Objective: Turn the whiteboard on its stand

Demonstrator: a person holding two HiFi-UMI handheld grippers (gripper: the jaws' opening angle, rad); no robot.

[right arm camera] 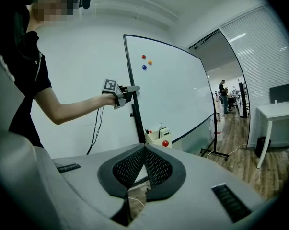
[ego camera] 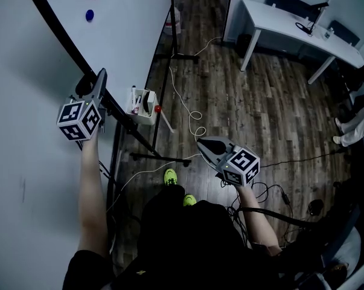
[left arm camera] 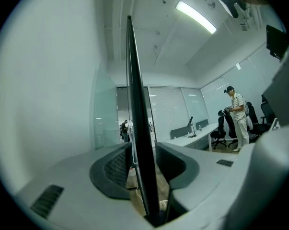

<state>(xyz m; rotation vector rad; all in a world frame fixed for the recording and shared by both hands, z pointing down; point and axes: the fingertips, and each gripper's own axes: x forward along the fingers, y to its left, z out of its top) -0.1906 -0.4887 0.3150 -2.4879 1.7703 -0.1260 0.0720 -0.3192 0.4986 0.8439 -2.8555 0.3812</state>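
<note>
1. The left gripper (left arm camera: 143,152) is released. Its jaws stand wide apart, and the dark frame edge (left arm camera: 136,104) of the whiteboard runs upright between the ribbed pads (left arm camera: 116,169). Neither pad appears to press on it.
2. The right gripper (right arm camera: 144,150) is clenched tip to tip on nothing. In the head view it sits right of centre in the lower half, well apart from the board.
3. The whiteboard (ego camera: 124,29) fills the upper left of the head view. It is a broad white panel in a thin black frame, with three round magnets (ego camera: 89,15) near the top.
4. A small tray (ego camera: 144,106) holding markers hangs at the board's edge, left of centre in that view.
5. The black stand (ego camera: 160,157) spreads its legs on the wooden floor (ego camera: 260,113) at mid-frame. A white cable (ego camera: 182,101) trails past them.
6. Handling, as a judgement: the panel looks rigid and flat, likely light for its size but unwieldy.
7. Its glossy face would be slippery, so the frame edge is the sound place to grip, with the pads clamped across its thickness.
8. The pivot cannot be made out. A hold far from it should give the most leverage.
9. The tray's contents could spill as the board turns, and the cable could snag a leg.
</note>
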